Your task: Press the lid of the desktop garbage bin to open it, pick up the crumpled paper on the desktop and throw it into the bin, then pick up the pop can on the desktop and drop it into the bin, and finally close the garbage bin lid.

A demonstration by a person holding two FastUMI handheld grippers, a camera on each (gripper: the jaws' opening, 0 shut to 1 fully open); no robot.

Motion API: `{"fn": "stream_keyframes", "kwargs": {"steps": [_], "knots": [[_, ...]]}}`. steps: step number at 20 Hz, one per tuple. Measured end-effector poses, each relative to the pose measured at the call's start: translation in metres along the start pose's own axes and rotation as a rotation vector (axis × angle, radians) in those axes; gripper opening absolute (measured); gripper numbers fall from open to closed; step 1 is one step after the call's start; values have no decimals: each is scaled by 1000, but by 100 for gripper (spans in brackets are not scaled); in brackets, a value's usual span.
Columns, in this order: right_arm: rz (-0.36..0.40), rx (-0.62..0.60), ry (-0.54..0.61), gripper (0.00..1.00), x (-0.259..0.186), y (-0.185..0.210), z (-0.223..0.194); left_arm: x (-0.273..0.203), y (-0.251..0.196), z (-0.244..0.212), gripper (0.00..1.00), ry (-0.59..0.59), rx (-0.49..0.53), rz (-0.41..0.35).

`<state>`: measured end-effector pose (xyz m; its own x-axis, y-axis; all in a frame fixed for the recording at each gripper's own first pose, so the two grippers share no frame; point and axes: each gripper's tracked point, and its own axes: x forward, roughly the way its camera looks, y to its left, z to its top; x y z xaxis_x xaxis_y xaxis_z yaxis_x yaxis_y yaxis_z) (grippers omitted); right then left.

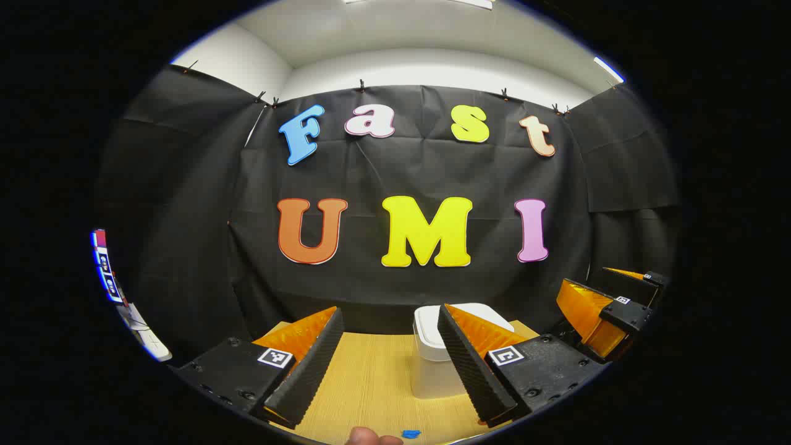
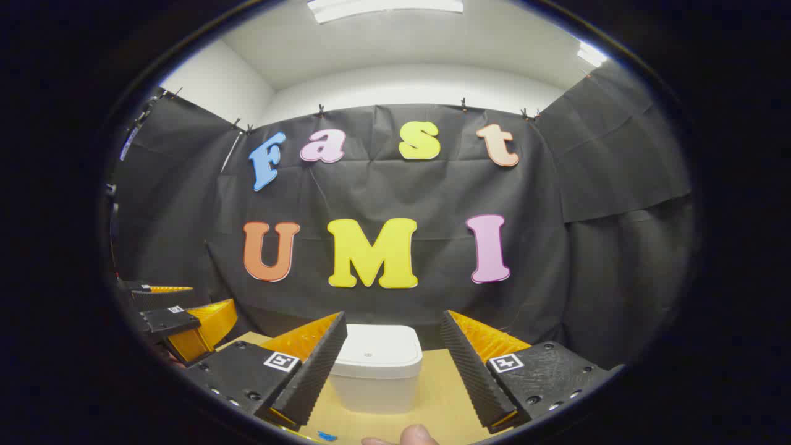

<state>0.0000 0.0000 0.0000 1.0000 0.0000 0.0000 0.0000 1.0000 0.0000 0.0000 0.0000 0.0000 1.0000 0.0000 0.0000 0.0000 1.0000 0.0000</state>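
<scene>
In the left gripper view a fingertip shows at the very bottom edge, with a small blue scrap just beside it on the wooden desktop. Above these the left gripper is held level over the desk, facing the back wall, its two fingers spread wide with nothing between them. In the right gripper view a fingertip likewise peeks in at the bottom, and the right gripper is held level too, fingers wide apart and empty. Beyond its fingers stands the white garbage bin, lid down, near the far edge of the desktop. The booth's black cloth wall hangs behind.
</scene>
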Motion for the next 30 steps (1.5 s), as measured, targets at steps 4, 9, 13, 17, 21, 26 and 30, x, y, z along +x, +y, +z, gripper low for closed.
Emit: {"fn": "stream_keyframes", "kwargs": {"steps": [4,9,13,17,21,26,30], "knots": [[0,8,1,95,3,-1,2,-2,2,6,99,-14,11,12],[43,4,-3,95,4,17,4,-4,8,7,99,-17,18,28],[53,18,9,97,4,19,2,-9,16,9,99,-24,22,46],[71,-2,11,97,5,18,2,-10,18,8,99,-29,8,51],[58,-20,16,97,6,7,0,-8,10,6,99,-22,-2,37],[49,-17,52,95,13,-3,-7,-3,6,2,99,-21,-5,34],[54,-43,78,97,20,-8,-13,0,-7,-6,99,0,-9,5]]}}
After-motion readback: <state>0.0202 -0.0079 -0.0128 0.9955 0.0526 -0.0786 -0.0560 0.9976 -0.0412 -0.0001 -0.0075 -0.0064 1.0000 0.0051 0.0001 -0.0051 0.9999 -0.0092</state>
